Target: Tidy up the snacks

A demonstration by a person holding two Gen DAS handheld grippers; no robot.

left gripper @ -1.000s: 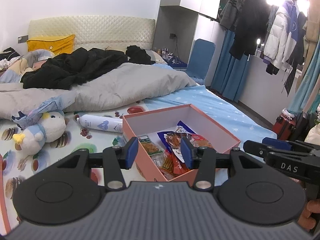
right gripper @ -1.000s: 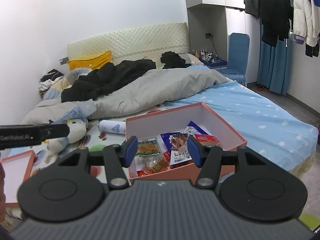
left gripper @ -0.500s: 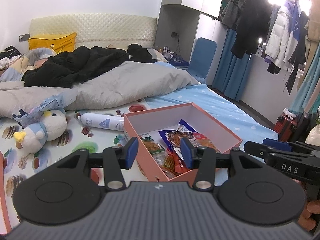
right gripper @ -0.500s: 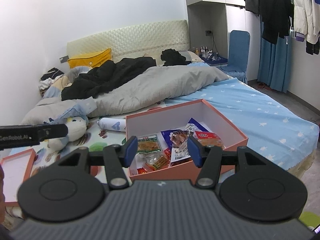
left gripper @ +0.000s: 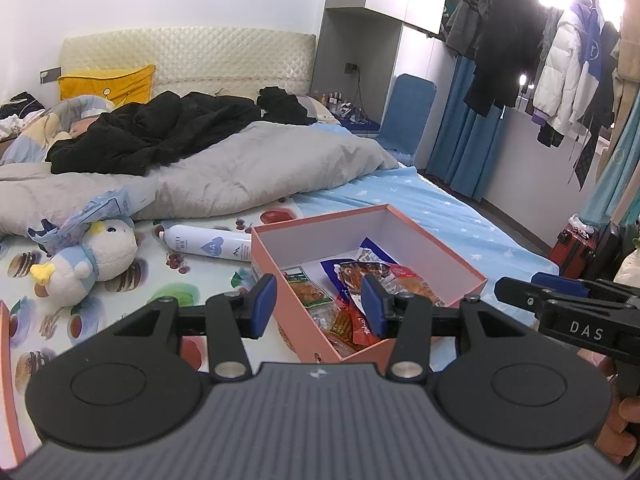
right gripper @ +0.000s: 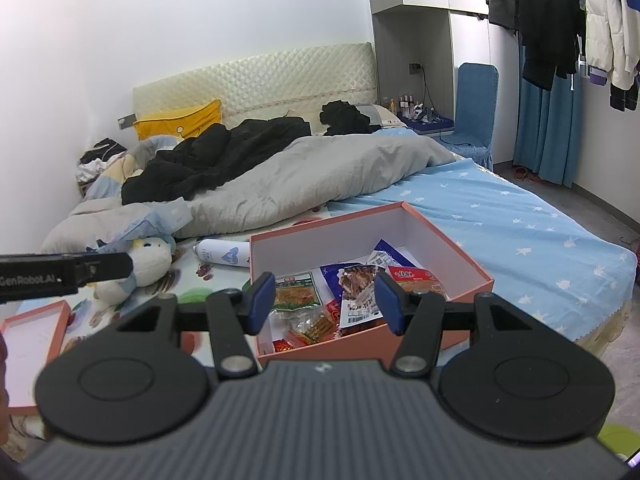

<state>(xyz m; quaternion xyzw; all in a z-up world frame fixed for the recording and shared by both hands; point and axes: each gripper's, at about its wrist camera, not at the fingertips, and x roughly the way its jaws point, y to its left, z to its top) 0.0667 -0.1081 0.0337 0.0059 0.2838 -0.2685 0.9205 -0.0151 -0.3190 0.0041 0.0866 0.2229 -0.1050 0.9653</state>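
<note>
An open pink box point(left gripper: 416, 236) point(right gripper: 452, 248) sits on the bed with several snack packets point(left gripper: 360, 276) point(right gripper: 356, 292) lying inside. My left gripper point(left gripper: 319, 304) is open and empty, held above and short of the box's near corner. My right gripper point(right gripper: 326, 300) is open and empty, held above the box's near wall. Each gripper also shows in the other's view, the right one at the right edge point(left gripper: 560, 304) and the left one at the left edge point(right gripper: 64, 272).
The pink box lid point(right gripper: 28, 344) lies at the left on the bed. A white bottle point(left gripper: 204, 243) and a plush duck point(left gripper: 92, 260) lie left of the box. A grey duvet point(left gripper: 240, 172) with black clothes is behind. A blue chair point(right gripper: 476, 108) and hanging coats point(left gripper: 560, 68) stand at the right.
Both grippers have drawn back and up a little, so the box sits slightly lower and farther in both views. Both stay open and empty.
</note>
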